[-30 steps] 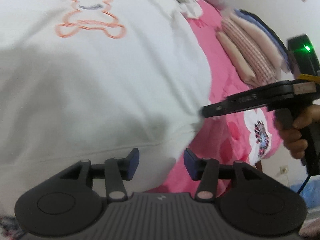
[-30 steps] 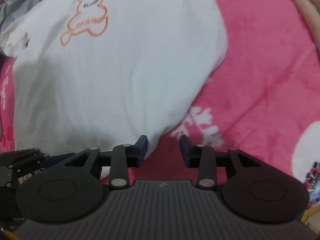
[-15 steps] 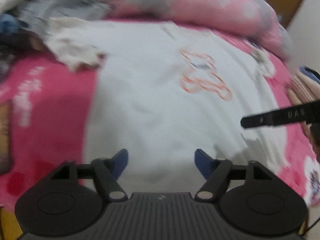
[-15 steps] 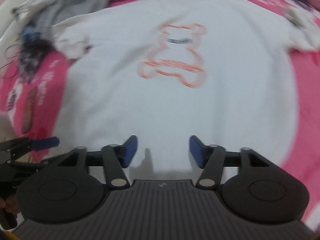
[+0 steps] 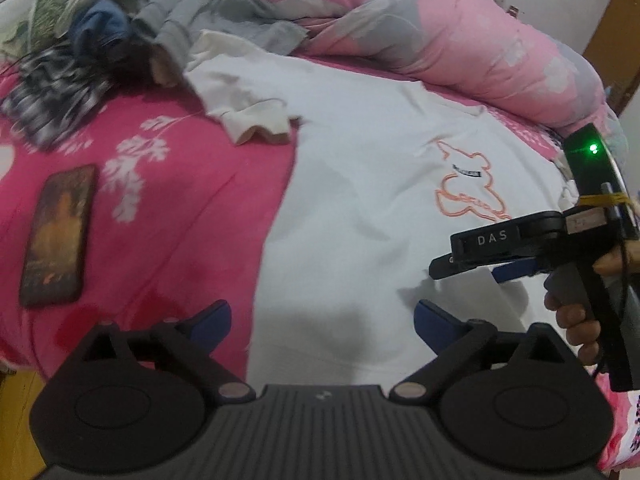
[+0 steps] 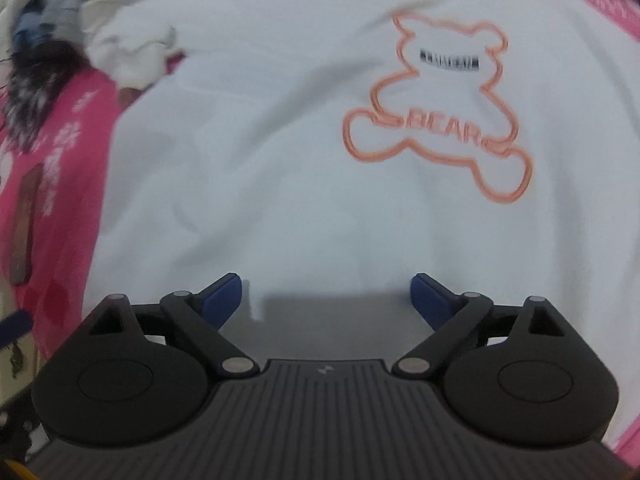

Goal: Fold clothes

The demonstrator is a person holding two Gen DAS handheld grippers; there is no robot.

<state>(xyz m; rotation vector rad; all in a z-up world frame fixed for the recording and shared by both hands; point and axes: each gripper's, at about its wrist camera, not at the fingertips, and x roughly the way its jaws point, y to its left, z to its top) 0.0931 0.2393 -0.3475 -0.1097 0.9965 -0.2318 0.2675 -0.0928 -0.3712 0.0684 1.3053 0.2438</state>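
Observation:
A white T-shirt (image 5: 360, 200) with an orange bear outline (image 6: 436, 108) lies spread flat, front up, on a pink bedspread (image 5: 168, 216). My left gripper (image 5: 322, 322) hovers wide open above the shirt's lower left hem, with nothing between its fingers. In the left wrist view my right gripper (image 5: 476, 264) reaches in from the right, held in a hand (image 5: 580, 328), over the shirt's lower right part. The right gripper (image 6: 326, 298) is also wide open, above the shirt below the bear print.
A dark phone (image 5: 56, 236) lies on the bedspread left of the shirt. A heap of grey, blue and white clothes (image 5: 160, 28) sits at the far left. A pink duvet (image 5: 460, 36) is rolled along the far side.
Both grippers drew back from the shirt's lower hem and opened wider. Both views swung left, so the whole flat shirt, the phone and the clothes heap now show.

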